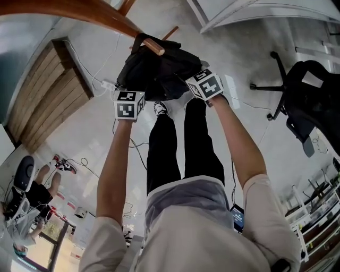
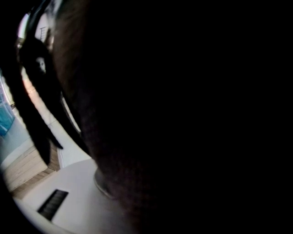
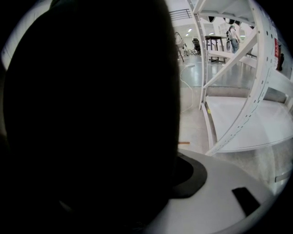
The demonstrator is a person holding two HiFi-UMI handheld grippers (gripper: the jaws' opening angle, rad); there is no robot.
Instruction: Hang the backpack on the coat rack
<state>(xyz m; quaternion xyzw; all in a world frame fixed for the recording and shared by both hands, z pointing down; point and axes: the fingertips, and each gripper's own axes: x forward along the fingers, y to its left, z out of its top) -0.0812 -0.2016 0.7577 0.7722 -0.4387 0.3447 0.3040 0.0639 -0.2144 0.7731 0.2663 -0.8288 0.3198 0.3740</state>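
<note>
Although the black backpack (image 1: 156,74) seemed hooked over a wooden peg (image 1: 154,49) of the coat rack (image 1: 90,15), the left claw (image 1: 132,95) and right claw (image 1: 197,81) flanked it (pinching or spread, its fabric hid), so both should release slowly, checking the strap held.

This is a large open workroom, part lab and part office. A pale grey polished floor (image 1: 249,48) runs far back to dark tables (image 3: 219,43) where people (image 3: 234,33) stand. Tall white perforated metal shelving (image 3: 249,87) rises close by. A black swivel office chair on castors (image 1: 303,101) stands in the open. A white power strip (image 1: 106,85) lies on the floor with leads trailing from it, beside a brown slatted wooden panel (image 1: 50,101). Metal storage racks (image 1: 316,212) line one edge.
</note>
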